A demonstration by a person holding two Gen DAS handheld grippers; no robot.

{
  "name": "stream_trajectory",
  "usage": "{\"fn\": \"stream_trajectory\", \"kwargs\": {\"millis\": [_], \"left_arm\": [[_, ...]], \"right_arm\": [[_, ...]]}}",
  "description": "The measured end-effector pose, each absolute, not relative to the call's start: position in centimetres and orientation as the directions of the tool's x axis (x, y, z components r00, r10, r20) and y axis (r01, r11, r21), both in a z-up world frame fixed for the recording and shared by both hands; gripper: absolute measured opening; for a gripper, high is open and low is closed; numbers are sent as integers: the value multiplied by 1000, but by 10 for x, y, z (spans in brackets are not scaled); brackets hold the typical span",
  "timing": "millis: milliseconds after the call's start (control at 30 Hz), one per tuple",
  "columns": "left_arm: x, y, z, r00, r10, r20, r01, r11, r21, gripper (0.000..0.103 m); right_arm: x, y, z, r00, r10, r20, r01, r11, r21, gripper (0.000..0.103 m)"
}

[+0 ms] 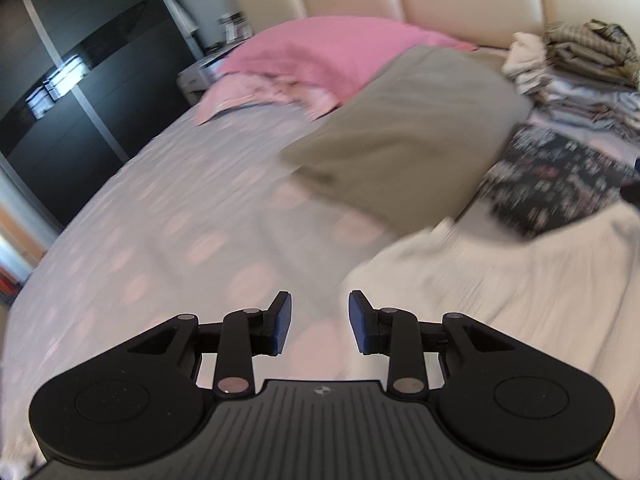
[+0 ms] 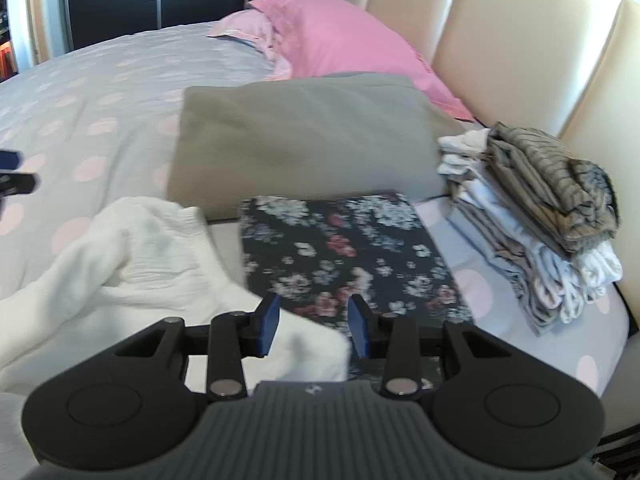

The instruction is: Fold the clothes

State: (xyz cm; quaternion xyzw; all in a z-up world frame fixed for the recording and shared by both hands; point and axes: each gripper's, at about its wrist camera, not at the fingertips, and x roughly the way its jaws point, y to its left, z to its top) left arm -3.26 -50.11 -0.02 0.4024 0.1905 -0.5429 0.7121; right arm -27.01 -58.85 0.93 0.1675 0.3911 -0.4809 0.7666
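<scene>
A crumpled white garment (image 2: pixel 140 248) lies on the grey, pink-dotted bedspread (image 2: pixel 80 92). One corner of it reaches under my right gripper (image 2: pixel 314 322), which stands open above that corner and the near edge of a folded dark floral cloth (image 2: pixel 344 256); the pads do not press on either. In the blurred left wrist view the white garment (image 1: pixel 500 280) is at the right. My left gripper (image 1: pixel 320 316) is open over bare bedspread (image 1: pixel 140 220) to the left of the garment, with nothing between its blue pads. A bit of the left gripper shows at the left edge of the right wrist view.
A taupe pillow (image 2: pixel 300 136) and a pink pillow (image 2: pixel 340 36) lie behind the clothes, against a cream padded headboard (image 2: pixel 500 40). A stack of folded clothes (image 2: pixel 532 216) sits at the right by the bed's edge. A dark wardrobe (image 1: pixel 80 80) stands beyond the bed's left side.
</scene>
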Motion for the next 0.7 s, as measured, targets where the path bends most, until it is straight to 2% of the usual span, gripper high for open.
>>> {"fn": "stream_trajectory", "kwargs": {"millis": [133, 333, 533, 700], "left_arm": [[-5, -438, 13, 397, -583, -709, 910, 151, 385, 29], [28, -343, 28, 460, -524, -717, 888, 246, 389, 29], [43, -257, 33, 456, -483, -748, 887, 318, 336, 30], [46, -195, 27, 438, -446, -780, 892, 321, 317, 41]], "right_arm": [[-262, -582, 8, 250, -573, -780, 863, 497, -88, 42], [-245, -564, 8, 249, -577, -778, 847, 520, -114, 42], [-228, -545, 8, 279, -543, -792, 824, 560, -93, 43], [-212, -526, 4, 283, -534, -797, 790, 601, -122, 45]]}}
